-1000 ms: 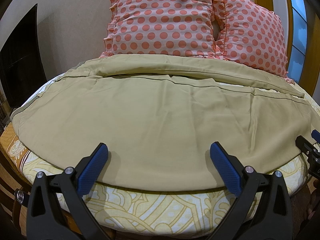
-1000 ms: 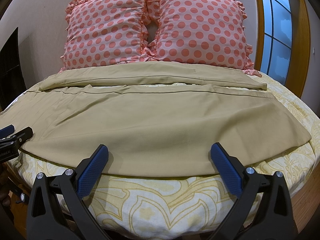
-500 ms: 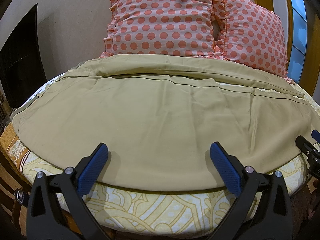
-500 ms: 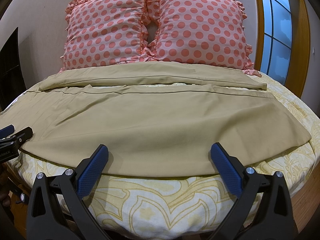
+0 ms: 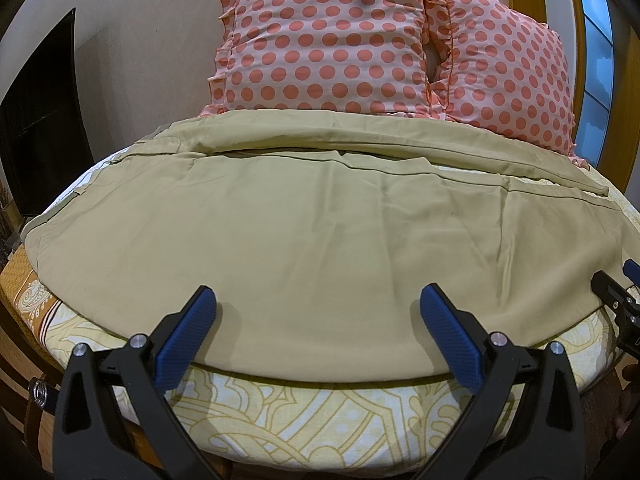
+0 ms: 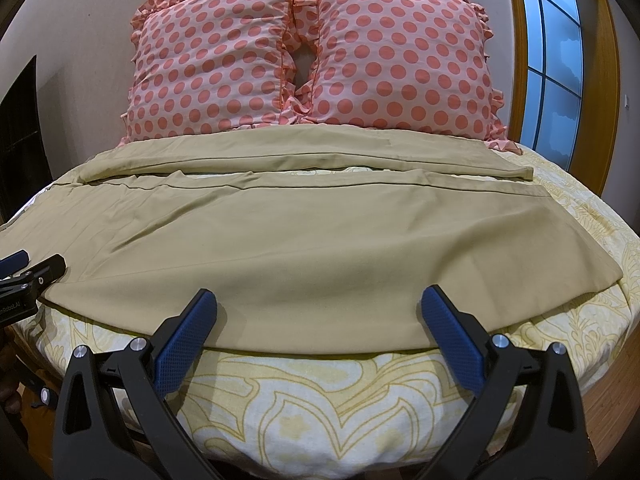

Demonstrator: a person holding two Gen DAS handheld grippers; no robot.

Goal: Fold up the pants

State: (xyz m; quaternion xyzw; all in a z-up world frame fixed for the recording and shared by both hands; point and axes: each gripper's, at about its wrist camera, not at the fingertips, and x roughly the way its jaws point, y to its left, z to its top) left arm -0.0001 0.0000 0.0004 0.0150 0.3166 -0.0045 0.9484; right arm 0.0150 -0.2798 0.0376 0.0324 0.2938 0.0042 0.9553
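You hold the left gripper (image 5: pixel 314 312) and right gripper (image 6: pixel 316 312) wide open and empty over the near hem of khaki pants (image 6: pixel 280 248) spread flat across the bed (image 6: pixel 320 400), seemingly ready to pinch it.

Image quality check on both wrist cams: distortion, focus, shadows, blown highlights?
Left wrist: heavy fisheye bowing the bed edge, dark vignette corners, pants sharp, soft shadows beside the open left gripper. Right wrist: same barrel warp, window bright but not clipped, pillows sharp, right gripper open.
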